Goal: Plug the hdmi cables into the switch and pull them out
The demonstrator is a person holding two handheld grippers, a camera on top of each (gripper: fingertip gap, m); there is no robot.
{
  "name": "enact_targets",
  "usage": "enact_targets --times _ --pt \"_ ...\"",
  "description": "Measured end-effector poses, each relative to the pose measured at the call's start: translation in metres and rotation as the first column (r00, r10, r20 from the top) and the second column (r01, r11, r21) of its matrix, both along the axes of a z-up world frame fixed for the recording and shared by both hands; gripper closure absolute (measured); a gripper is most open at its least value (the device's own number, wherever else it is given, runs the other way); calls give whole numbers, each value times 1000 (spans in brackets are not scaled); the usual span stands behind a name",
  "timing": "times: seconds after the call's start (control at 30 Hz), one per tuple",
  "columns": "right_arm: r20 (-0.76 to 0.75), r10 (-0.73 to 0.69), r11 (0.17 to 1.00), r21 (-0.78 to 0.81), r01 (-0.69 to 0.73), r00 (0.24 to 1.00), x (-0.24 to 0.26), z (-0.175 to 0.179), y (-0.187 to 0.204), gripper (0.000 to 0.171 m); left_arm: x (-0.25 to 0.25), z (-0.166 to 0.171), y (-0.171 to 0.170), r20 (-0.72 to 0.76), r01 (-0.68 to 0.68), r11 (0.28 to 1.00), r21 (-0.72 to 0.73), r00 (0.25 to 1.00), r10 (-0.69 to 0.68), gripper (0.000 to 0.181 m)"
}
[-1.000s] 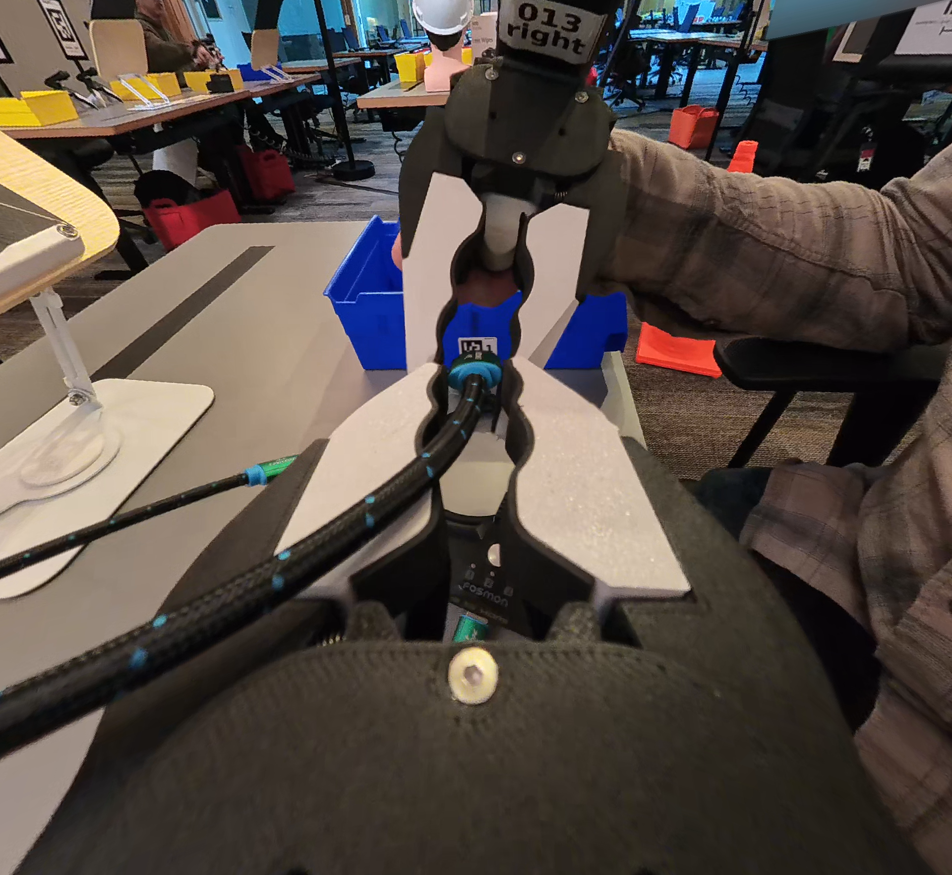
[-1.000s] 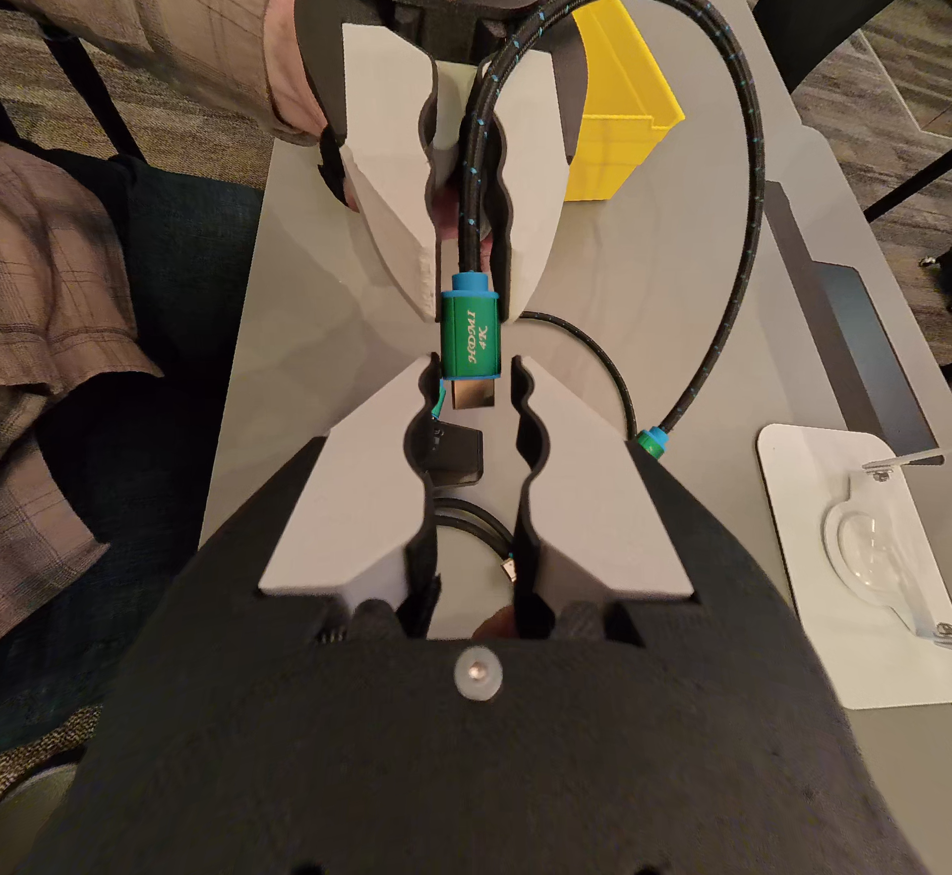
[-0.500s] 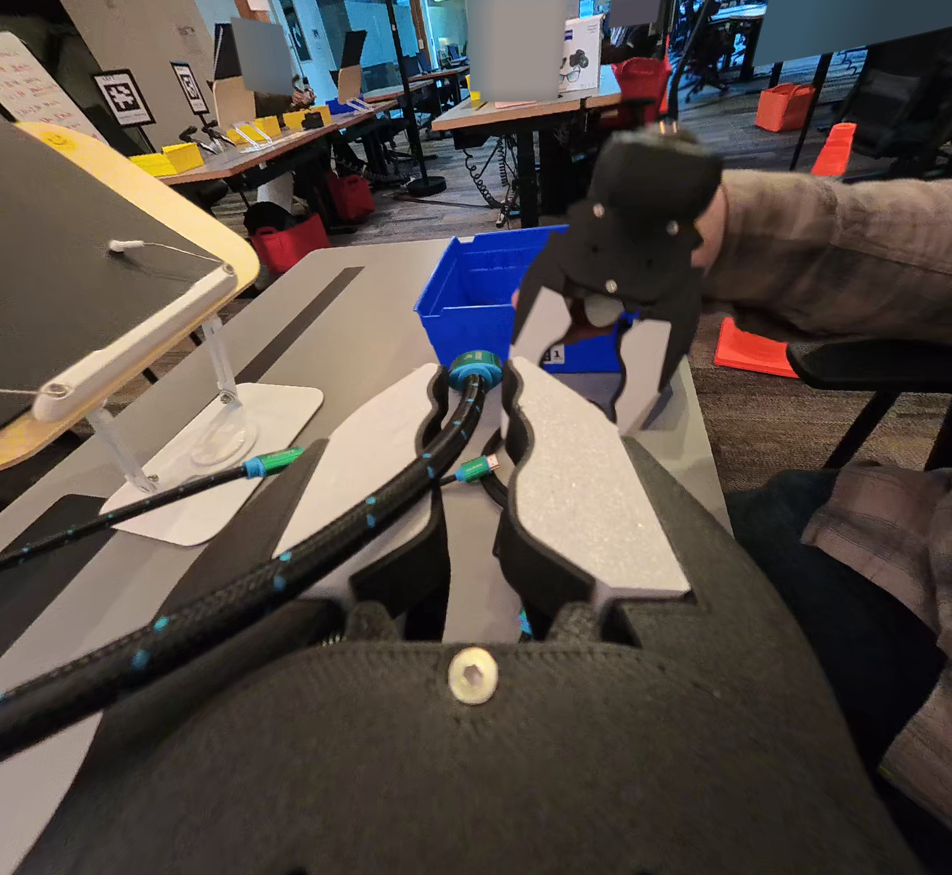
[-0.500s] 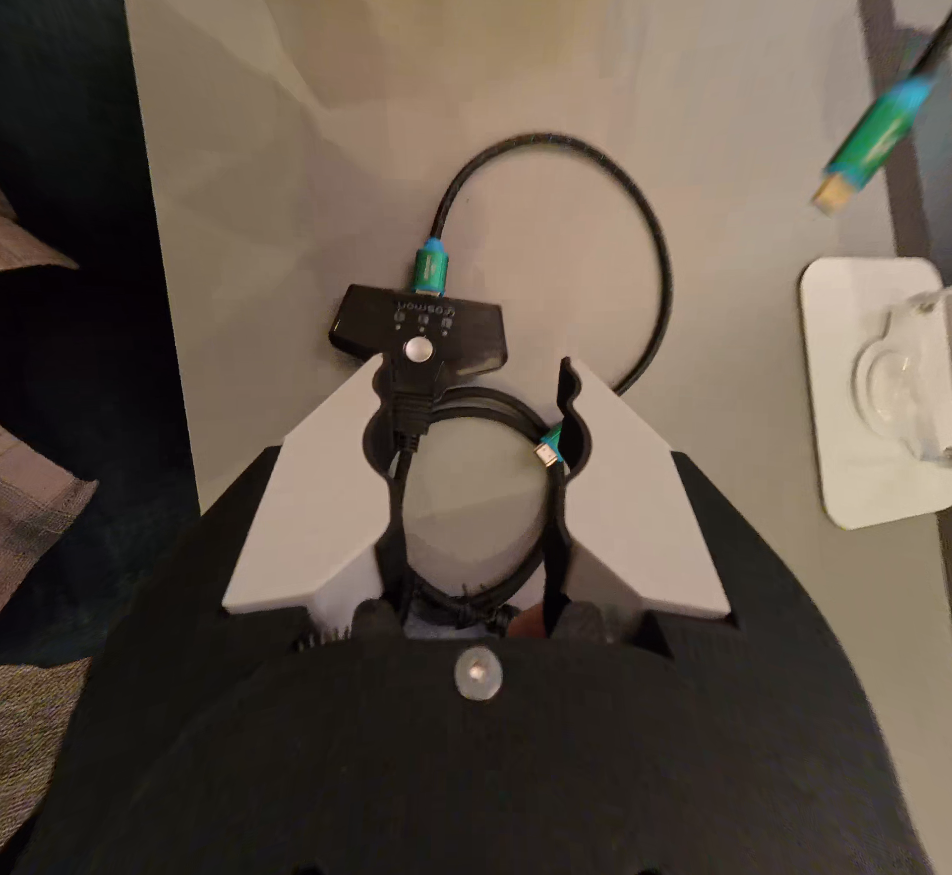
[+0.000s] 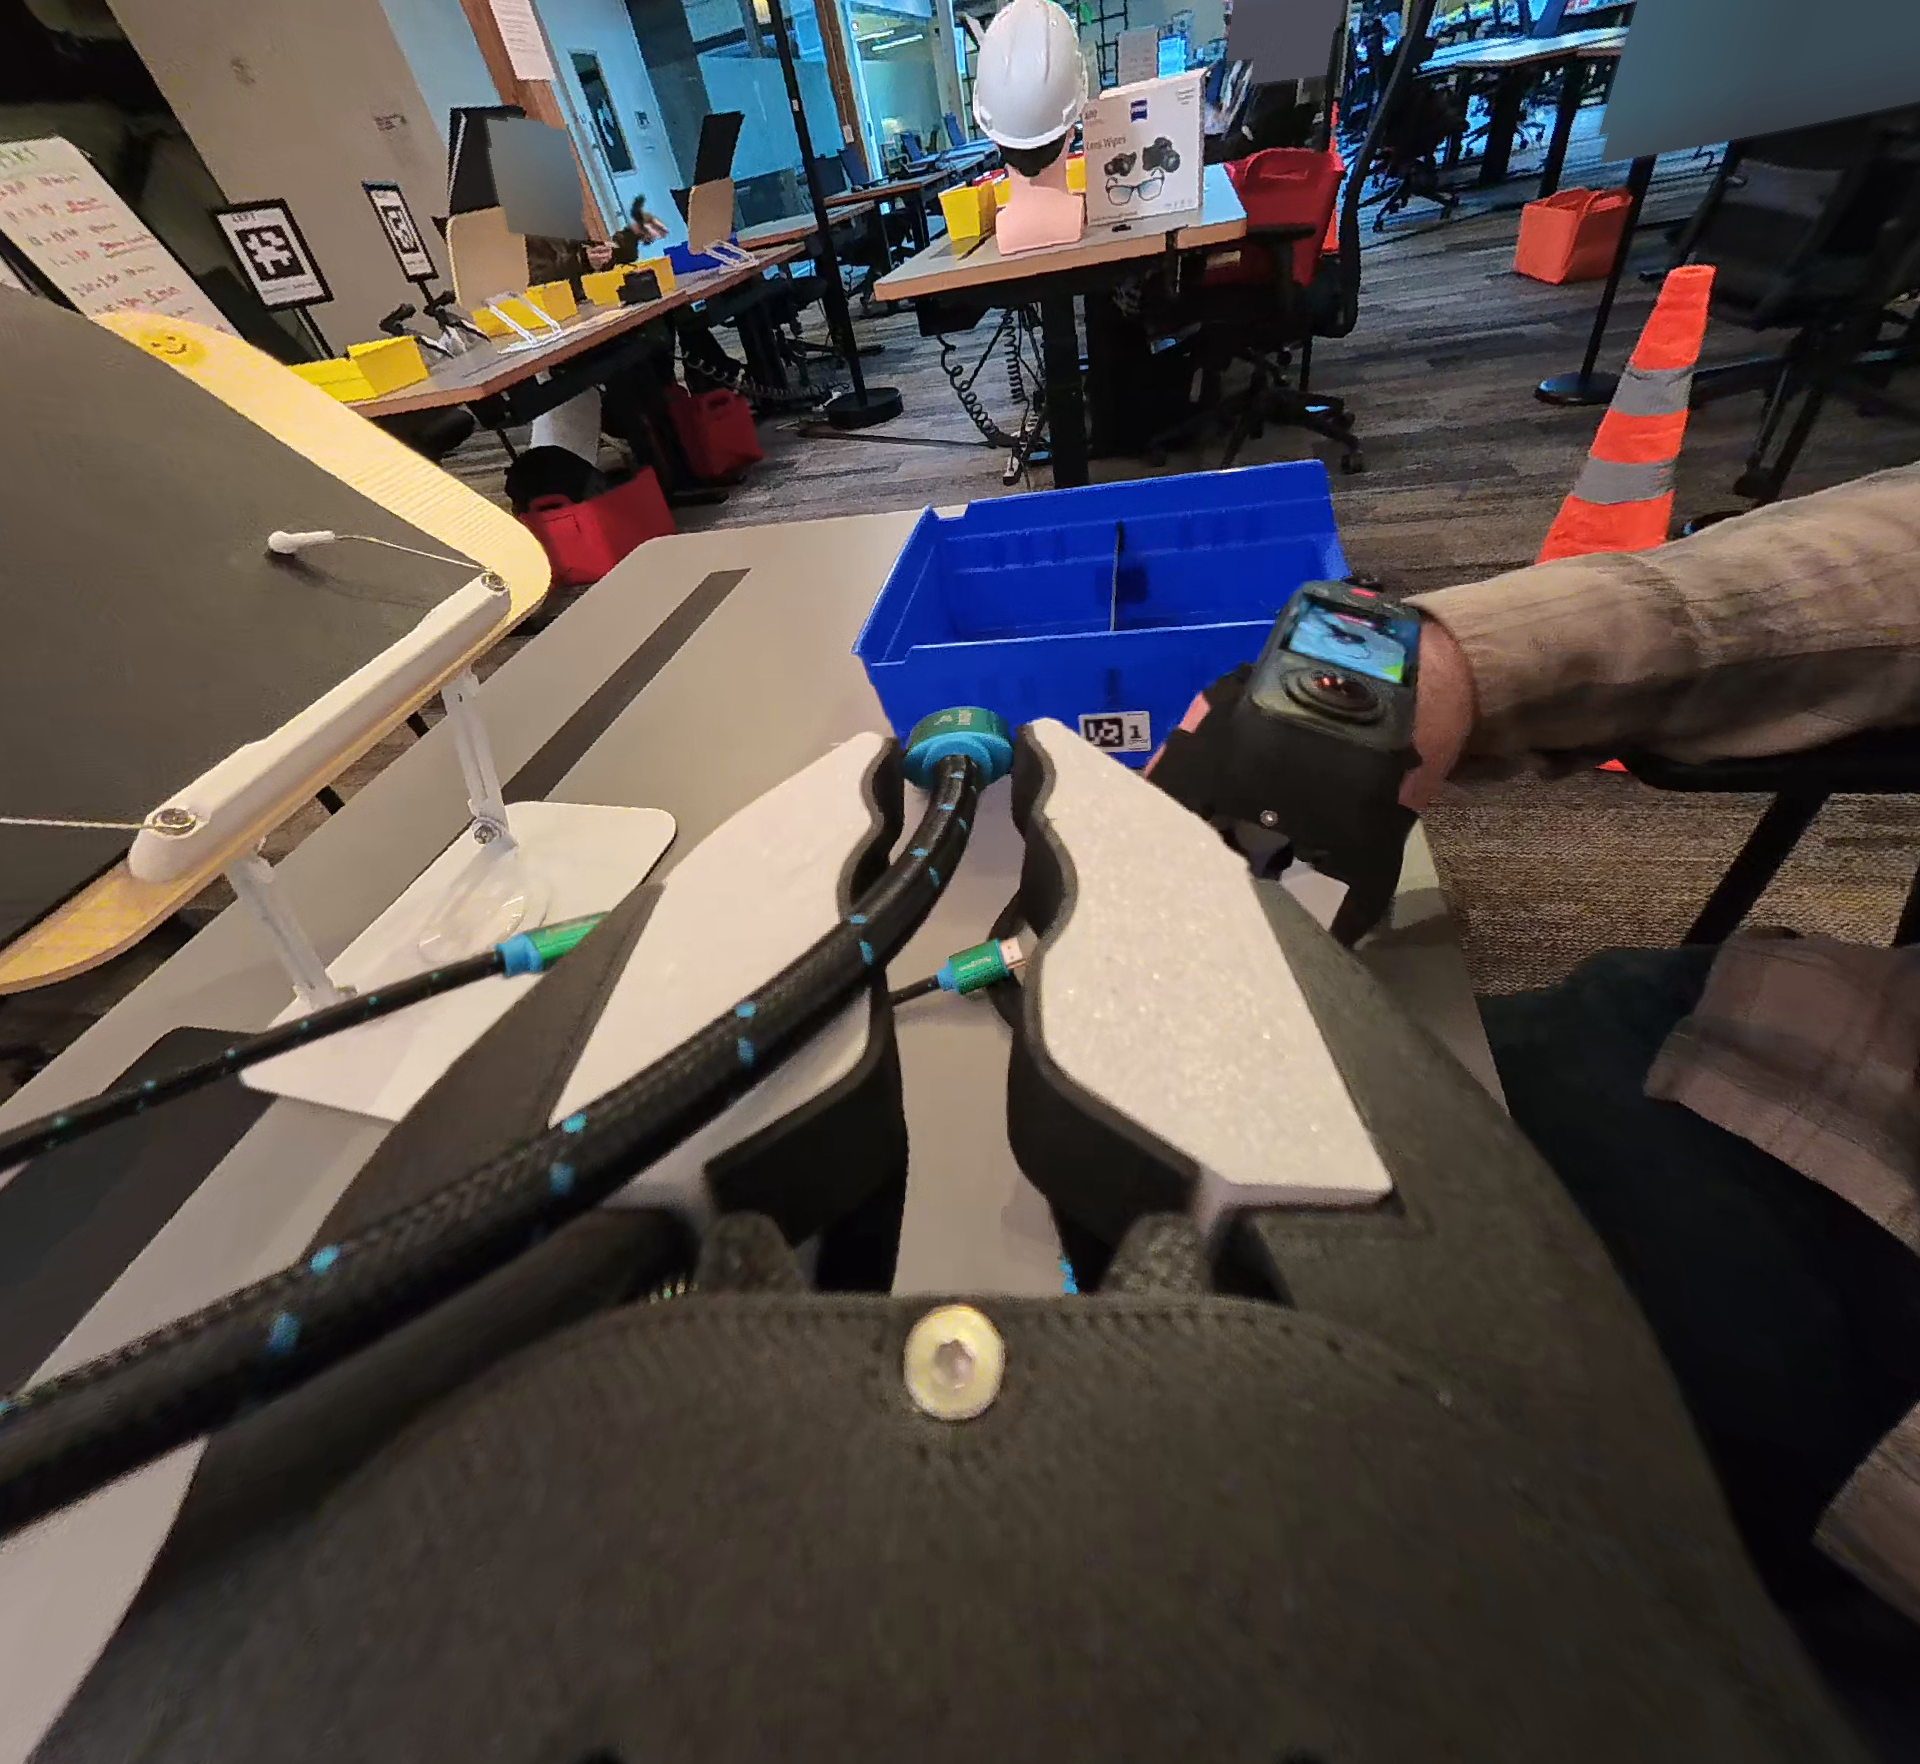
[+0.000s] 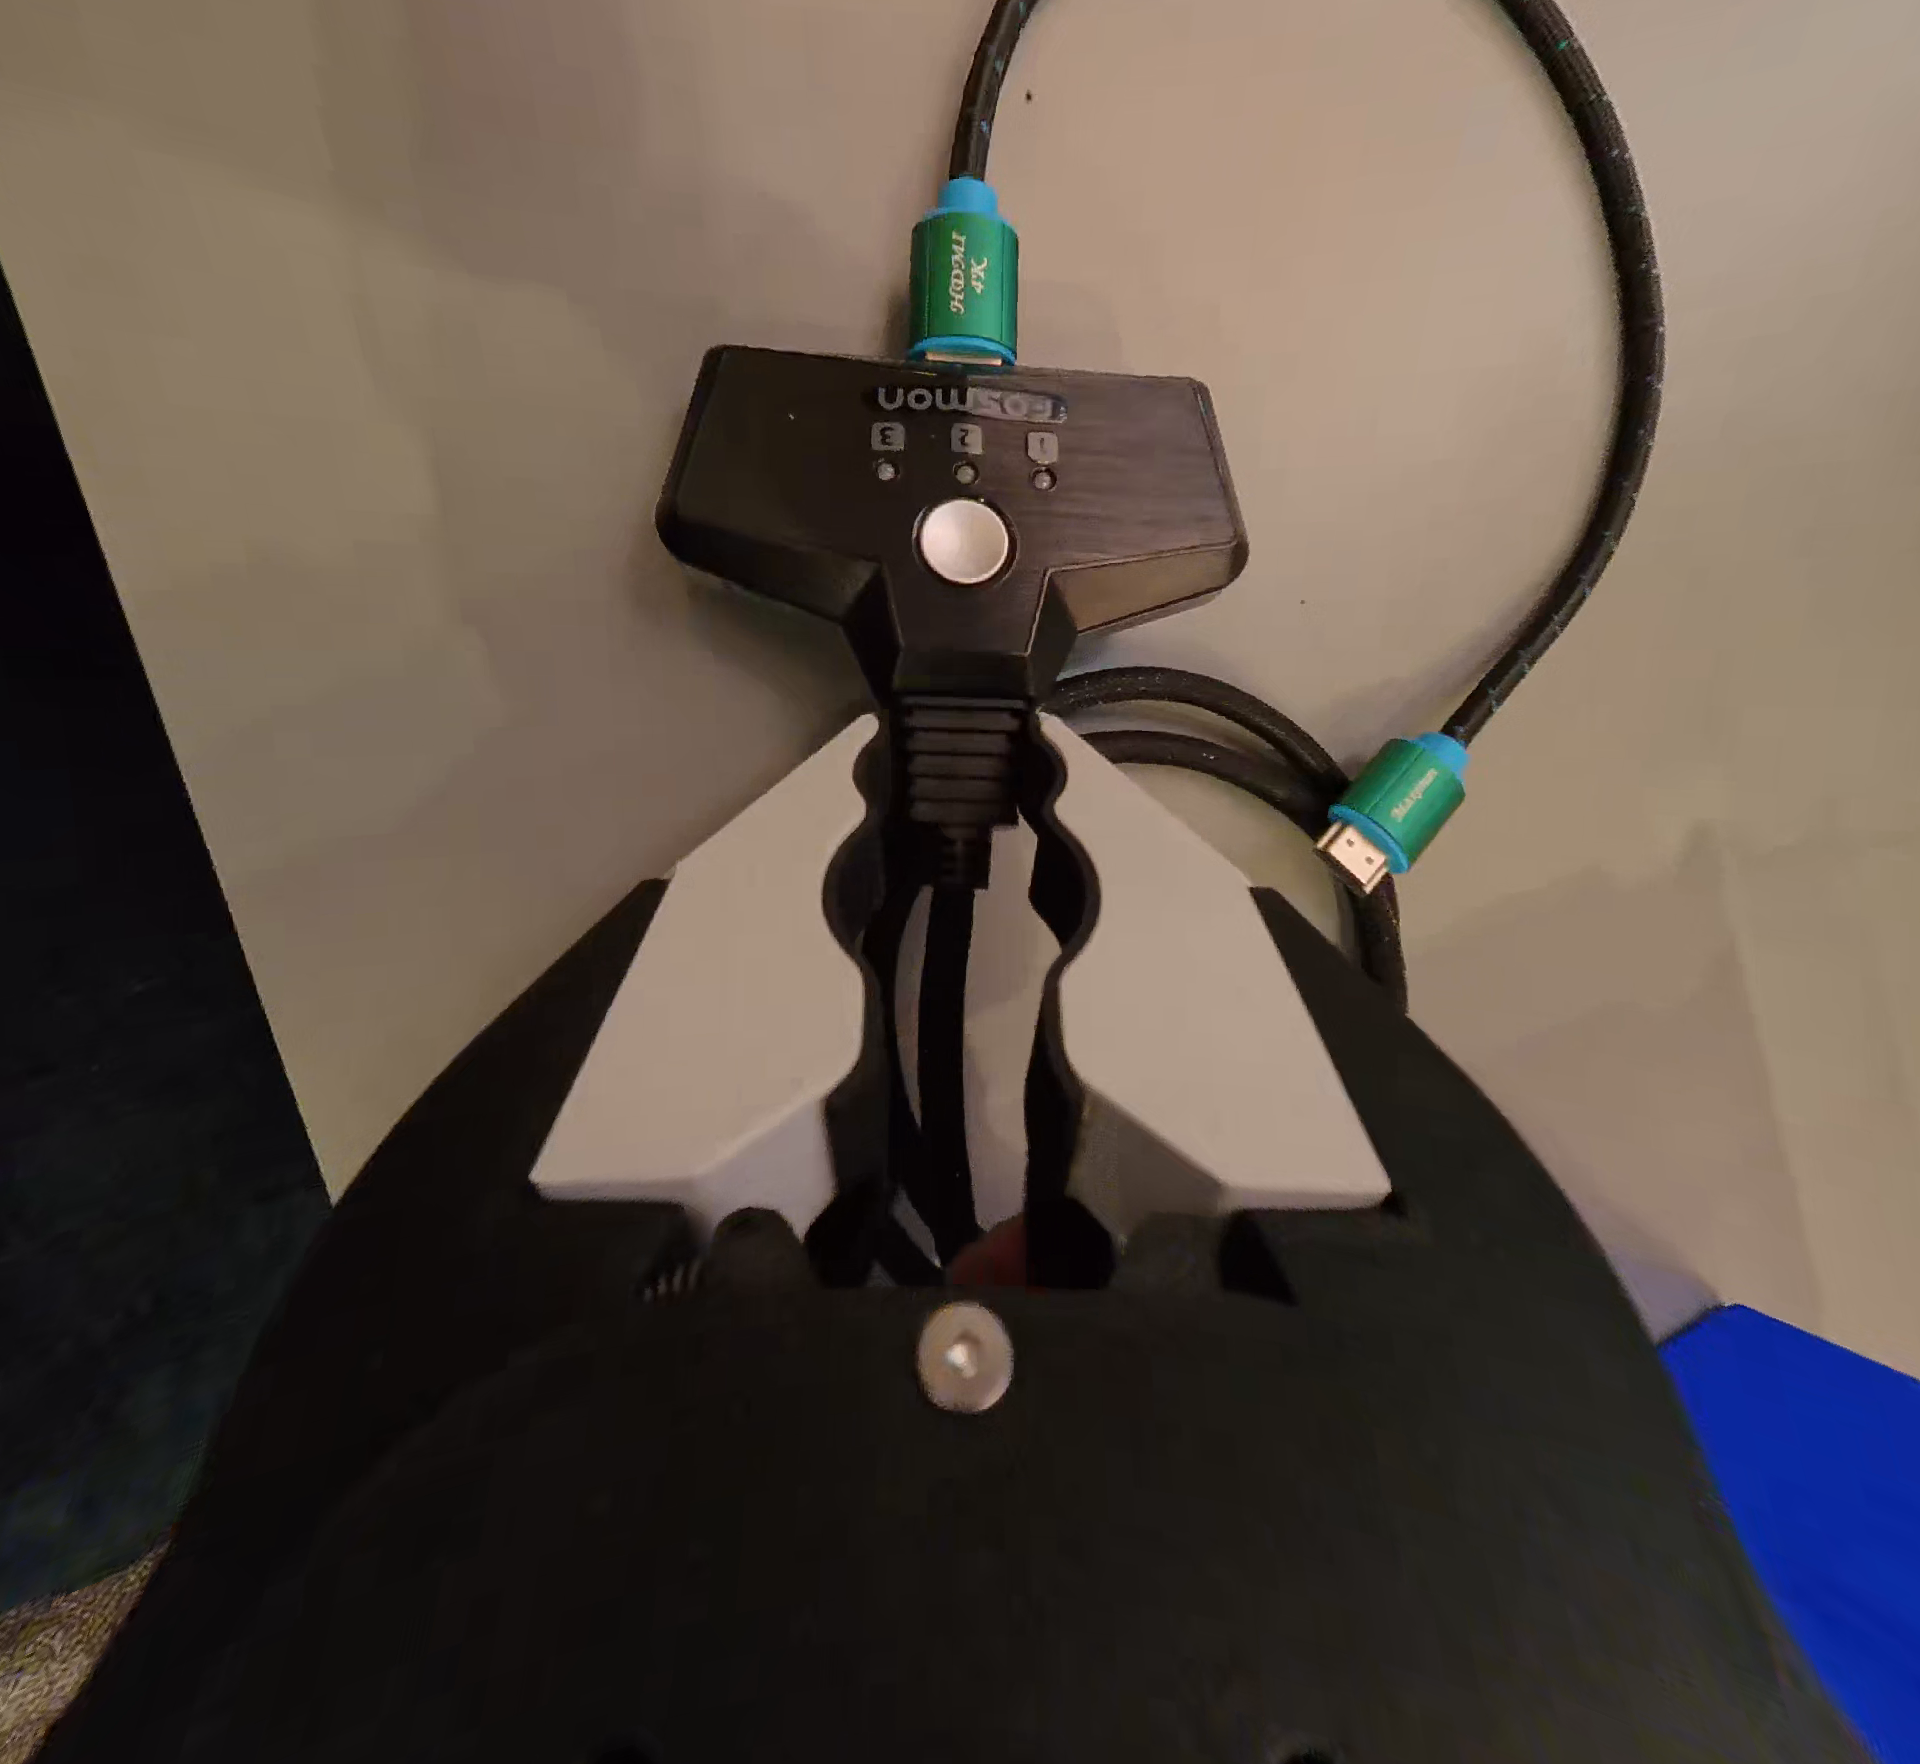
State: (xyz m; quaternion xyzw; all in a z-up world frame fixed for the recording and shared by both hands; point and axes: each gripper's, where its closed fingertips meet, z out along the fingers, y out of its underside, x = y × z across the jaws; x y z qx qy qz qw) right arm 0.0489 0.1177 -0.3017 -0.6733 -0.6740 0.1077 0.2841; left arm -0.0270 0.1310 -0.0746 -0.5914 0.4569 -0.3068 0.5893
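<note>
My left gripper point(image 5: 958, 750) is shut on a thick black braided HDMI cable point(image 5: 727, 1060). Its teal plug collar sticks out past the fingertips, and the plug tip is hidden. The black switch point(image 6: 951, 509) lies on the grey table point(image 6: 468, 208). My right gripper point(image 6: 956, 758) is shut on the switch's ribbed neck, jaws on either side of it. A green HDMI plug point(image 6: 961, 291) sits in the switch's middle port. That cable loops round to a loose green plug point(image 6: 1392, 805), which also shows in the left wrist view point(image 5: 982, 968). The right gripper point(image 5: 1314, 779) shows there, pointing down.
A blue bin point(image 5: 1101, 613) stands at the table's far end, and its corner shows in the right wrist view point(image 6: 1818, 1506). A tablet stand with a white base point(image 5: 592, 841) is on the left, with another green plug point(image 5: 545, 947) beside it. A person's sleeve point(image 5: 1662, 634) reaches in from the right. Some 25 cm of space lies between my two pairs of fingers.
My right gripper left the left gripper's plug, dropped to the table and closed around the switch's neck. My left gripper drew back with its cable still held.
</note>
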Motion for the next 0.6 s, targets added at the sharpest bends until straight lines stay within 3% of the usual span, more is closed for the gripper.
enact_targets --times 0.27,0.6 --pt "-236 -32 996 -89 11 971 -2 41 5 151 -1 6 -2 -6 7 1000 18 1000 -6 162" --pt "-531 -1 985 -145 -89 848 0 111 16 151 -10 28 -21 -13 86 996 32 996 -85 162"
